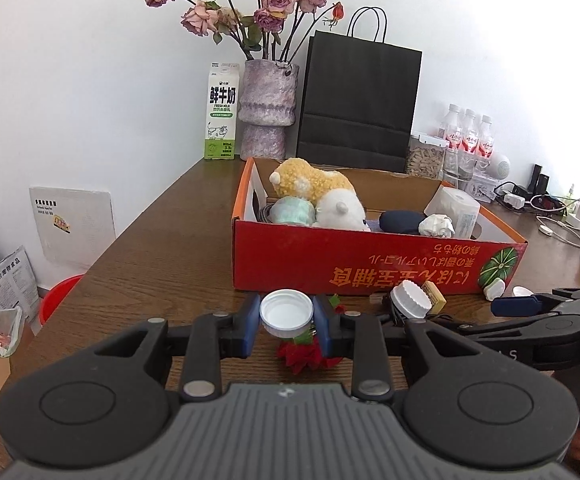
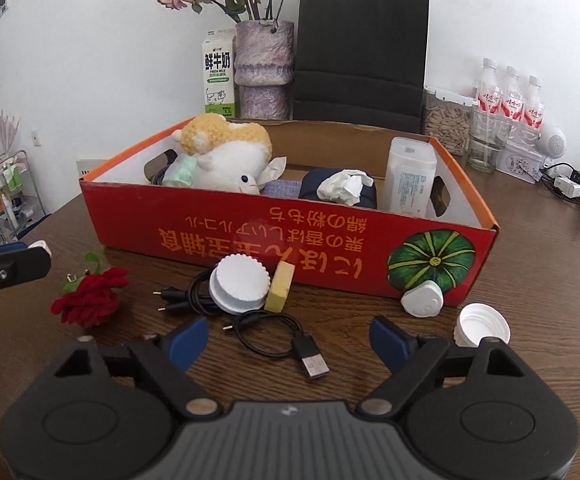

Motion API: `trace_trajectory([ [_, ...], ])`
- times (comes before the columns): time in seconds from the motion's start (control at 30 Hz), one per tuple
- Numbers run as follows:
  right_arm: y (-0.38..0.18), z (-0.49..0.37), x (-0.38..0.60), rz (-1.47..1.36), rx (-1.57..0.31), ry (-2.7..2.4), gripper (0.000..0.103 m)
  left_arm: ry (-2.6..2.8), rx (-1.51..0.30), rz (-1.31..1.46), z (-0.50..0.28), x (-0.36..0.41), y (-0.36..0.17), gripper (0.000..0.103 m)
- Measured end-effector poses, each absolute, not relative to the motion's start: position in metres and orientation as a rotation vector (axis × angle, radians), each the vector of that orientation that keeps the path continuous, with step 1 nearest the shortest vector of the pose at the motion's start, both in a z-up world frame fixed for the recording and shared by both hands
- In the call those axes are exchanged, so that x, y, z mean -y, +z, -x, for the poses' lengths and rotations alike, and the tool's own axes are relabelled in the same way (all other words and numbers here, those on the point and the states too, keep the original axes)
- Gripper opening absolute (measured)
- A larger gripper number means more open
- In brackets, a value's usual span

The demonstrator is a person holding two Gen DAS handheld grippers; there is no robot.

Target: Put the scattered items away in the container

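My left gripper [image 1: 286,322] is shut on a white bottle cap [image 1: 286,312], held just in front of the red cardboard box [image 1: 369,268]. A red fabric rose [image 1: 301,354] lies on the table under it. My right gripper [image 2: 288,340] is open above a black USB cable [image 2: 278,338] that lies between its blue pads. Ahead of it a white ribbed lid [image 2: 240,284] and a yellow block [image 2: 280,286] lean by the box [image 2: 250,236]. Two more white caps [image 2: 423,298] [image 2: 481,326] sit to the right. The box holds a plush toy [image 2: 226,152], tissue and a white container.
Behind the box stand a milk carton [image 2: 218,76], a vase of dried roses [image 2: 264,68], a black paper bag [image 2: 361,48], a seed jar and water bottles [image 2: 509,96]. Chargers and cords [image 2: 569,188] clutter the right of the wooden table [image 2: 529,280].
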State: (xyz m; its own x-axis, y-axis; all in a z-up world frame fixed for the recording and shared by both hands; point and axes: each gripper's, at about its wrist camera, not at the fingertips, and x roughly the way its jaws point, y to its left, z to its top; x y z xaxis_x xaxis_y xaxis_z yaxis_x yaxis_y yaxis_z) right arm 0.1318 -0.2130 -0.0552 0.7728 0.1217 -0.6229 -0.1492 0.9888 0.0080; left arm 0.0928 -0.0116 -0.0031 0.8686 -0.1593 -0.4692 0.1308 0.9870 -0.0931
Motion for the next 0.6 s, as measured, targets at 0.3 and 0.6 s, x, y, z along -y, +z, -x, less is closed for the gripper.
trace_trajectory([
  [0.3, -0.065, -0.137, 0.21, 0.045, -0.68, 0.172, 0.052, -0.14, -0.518, 0.077, -0.096, 0.004, -0.01, 0.029],
  [0.6, -0.06, -0.114, 0.22, 0.037, -0.652, 0.174, 0.038, -0.139, -0.518, 0.086, -0.094, 0.0, -0.01, 0.029],
])
